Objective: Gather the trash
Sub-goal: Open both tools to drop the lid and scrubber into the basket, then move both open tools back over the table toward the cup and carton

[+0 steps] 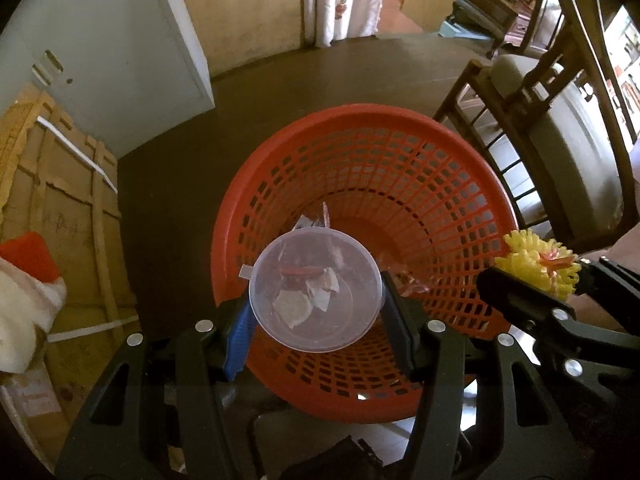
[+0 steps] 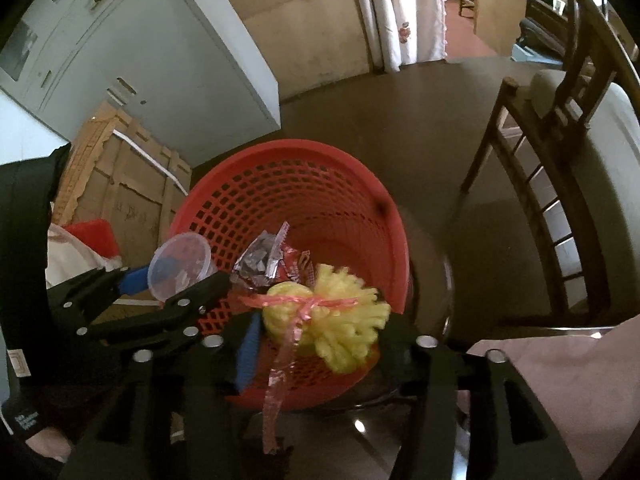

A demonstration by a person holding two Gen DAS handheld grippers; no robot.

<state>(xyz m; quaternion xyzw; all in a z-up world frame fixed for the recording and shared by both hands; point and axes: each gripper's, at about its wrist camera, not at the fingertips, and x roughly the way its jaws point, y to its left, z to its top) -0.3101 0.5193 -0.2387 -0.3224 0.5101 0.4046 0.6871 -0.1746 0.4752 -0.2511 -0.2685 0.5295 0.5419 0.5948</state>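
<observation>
Left gripper [image 1: 316, 316] is clamped across a clear plastic lid [image 1: 316, 290], holding it flat over the mouth of the red mesh wastebasket [image 1: 460, 216]; right gripper [image 2: 320, 334] is closed on a yellow foam fruit net [image 2: 332, 320] tied with a pink plastic strip [image 2: 280, 364], hanging over the basket's near rim. Foil and red wrappers [image 2: 272, 260] already lie inside, toward 11 o'clock in the right wrist view.

Both pieces look ready to drop. For a clean release I would spread the left fingers first, since the lid sits well inside the rim and should fall straight. The net is closer to the lip at 6 o'clock, and its strip trails outside the basket, so it wants nudging toward 12 o'clock before the fingers part, or the tail may snag the mesh.

Room is tight between the two tools, which sit near each other. A wooden chair [image 2: 560, 216] stands at 3 o'clock and a cardboard box [image 1: 60, 208] at 9 o'clock; the dark tabletop [image 1: 320, 76] beyond, toward 12 o'clock, is open.
</observation>
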